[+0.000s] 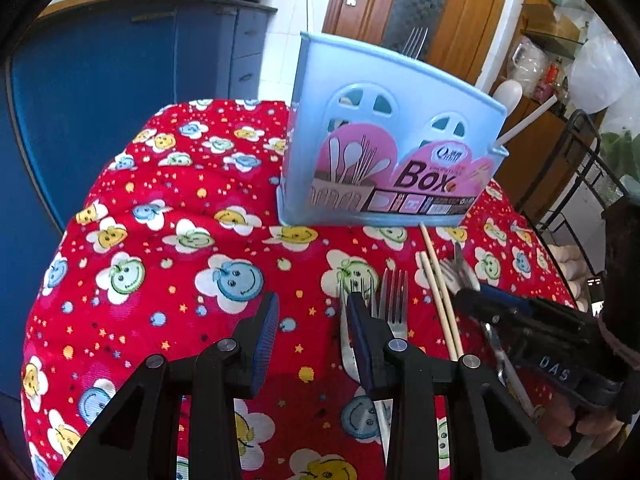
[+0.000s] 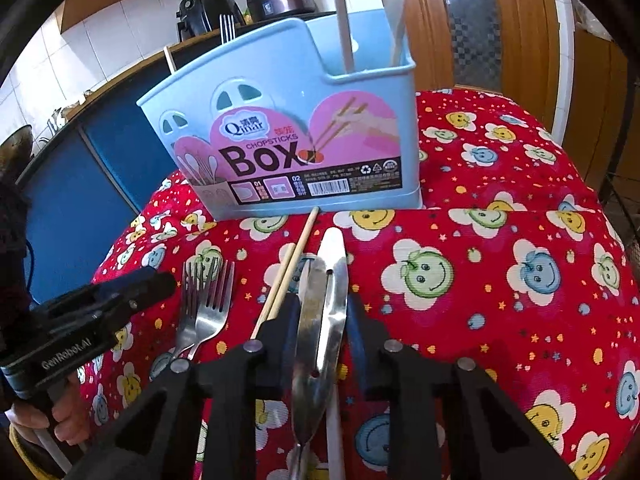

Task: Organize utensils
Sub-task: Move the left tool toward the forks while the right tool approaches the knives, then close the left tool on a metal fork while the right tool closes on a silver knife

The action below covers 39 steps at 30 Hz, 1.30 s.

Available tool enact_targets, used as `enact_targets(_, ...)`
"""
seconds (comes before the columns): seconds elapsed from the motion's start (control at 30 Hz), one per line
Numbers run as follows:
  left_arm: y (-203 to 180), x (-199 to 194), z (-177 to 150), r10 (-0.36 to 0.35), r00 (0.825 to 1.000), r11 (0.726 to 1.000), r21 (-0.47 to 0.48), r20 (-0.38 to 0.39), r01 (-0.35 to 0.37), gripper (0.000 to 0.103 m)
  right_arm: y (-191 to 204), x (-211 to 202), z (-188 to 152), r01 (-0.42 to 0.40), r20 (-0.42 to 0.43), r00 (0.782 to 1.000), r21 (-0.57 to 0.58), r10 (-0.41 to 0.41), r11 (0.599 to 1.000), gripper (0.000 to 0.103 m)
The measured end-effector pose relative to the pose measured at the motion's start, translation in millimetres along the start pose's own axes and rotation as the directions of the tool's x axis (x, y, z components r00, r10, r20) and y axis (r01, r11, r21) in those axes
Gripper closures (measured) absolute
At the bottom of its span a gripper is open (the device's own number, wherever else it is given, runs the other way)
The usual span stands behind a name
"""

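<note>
Blue box (image 2: 288, 128) stands upright near the far edge of the red-clothed table (image 2: 500, 280), label facing the cameras. Inside it: a fork (image 2: 227, 28) in the tall section, a white spoon (image 2: 396, 12) and a white handle (image 2: 342, 20) in the low end compartment. Loose on the cloth in front of the box: two forks (image 2: 208, 304) side by side, a pair of chopsticks (image 2: 288, 272) just to their right with one tip almost touching the box base, then two steel spoons (image 2: 324, 304) overlapping, lying over a white utensil (image 2: 334, 244). Right gripper (image 2: 323, 316): jaws apart, low over the cloth, straddling the steel spoons; spoon bowls sit between the fingers, and I can't tell whether the pads touch them. Chopsticks run just outside its left finger (image 2: 280, 328). Left gripper (image 1: 312, 320): jaws wide apart, holding nothing, above bare cloth left of the forks; its right finger (image 1: 360, 332) overlaps the left fork (image 1: 348, 320) in view, contact unclear. The two grippers are near each other, forks and chopsticks between them.
</note>
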<state>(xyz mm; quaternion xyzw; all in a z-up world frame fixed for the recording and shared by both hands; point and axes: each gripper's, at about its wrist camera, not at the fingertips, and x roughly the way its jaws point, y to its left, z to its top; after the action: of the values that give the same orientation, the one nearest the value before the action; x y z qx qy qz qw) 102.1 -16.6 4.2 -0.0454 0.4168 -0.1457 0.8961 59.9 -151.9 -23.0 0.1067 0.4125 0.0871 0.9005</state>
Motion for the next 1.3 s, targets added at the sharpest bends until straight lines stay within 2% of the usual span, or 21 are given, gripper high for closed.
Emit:
enact_targets(0.2, -4, 7, -4, -0.031, 0.999, 0.999, 0.017, -0.031, 0.031, 0.067, -2, -11, 3, -0.001, 0.035, 0.999, 0.008, 0.001, 1.000, 0.078)
enact_targets(0.4, -14, 17, -4, -0.027, 0.999, 0.997, 0.076, -0.035, 0.029, 0.068, -5, -18, 2, -0.005, 0.052, 0.999, 0.014, 0.005, 1.000, 0.078)
enact_targets(0.57, -15, 21, -1, -0.103, 0.993, 0.992, 0.069, -0.057, 0.107, 0.088, -6, -25, 1, -0.014, 0.066, 0.998, 0.016, 0.013, 1.000, 0.078)
enact_targets(0.63, -17, 20, -2, -0.119, 0.991, 0.990, 0.071, -0.057, 0.123, 0.092, -7, -27, 2, -0.020, 0.071, 0.997, 0.017, 0.019, 1.000, 0.078)
enact_targets(0.77, -19, 17, -5, -0.102, 0.994, 0.991, 0.082, -0.042, 0.105, 0.094, -6, -32, 2, -0.022, 0.082, 0.996, 0.015, 0.021, 1.000, 0.078)
enact_targets(0.9, -16, 13, -6, -0.042, 0.999, 0.997, 0.068, -0.028, 0.044, 0.095, -8, -36, 2, -0.025, 0.093, 0.995, 0.021, 0.023, 0.999, 0.078)
enact_targets(0.93, -15, 10, -6, -0.029, 0.999, 0.998, 0.061, -0.017, 0.030, 0.096, -9, -37, 3, -0.026, 0.095, 0.995, 0.021, 0.024, 0.999, 0.078)
enact_targets(0.97, -12, 7, -5, -0.017, 1.000, 0.998, 0.055, -0.007, 0.017, 0.103, -9, -38, 3, -0.028, 0.098, 0.995, 0.022, 0.026, 0.999, 0.078)
enact_targets(1.0, -11, 5, -5, -0.009, 1.000, 0.999, 0.052, 0.003, 0.009, 0.103, -9, -39, 3, -0.029, 0.099, 0.995, 0.023, 0.026, 0.999, 0.078)
enact_targets(1.13, -6, -5, -4, -0.016, 0.999, 0.999, 0.045, 0.029, 0.015, 0.103, -10, -39, 2, -0.038, 0.099, 0.994, 0.027, 0.035, 0.999, 0.078)
enact_targets(1.3, -10, 1, -4, -0.044, 0.999, 0.997, 0.063, -0.021, 0.046, 0.102, -9, -42, 1, -0.044, 0.099, 0.994, 0.028, 0.041, 0.999, 0.078)
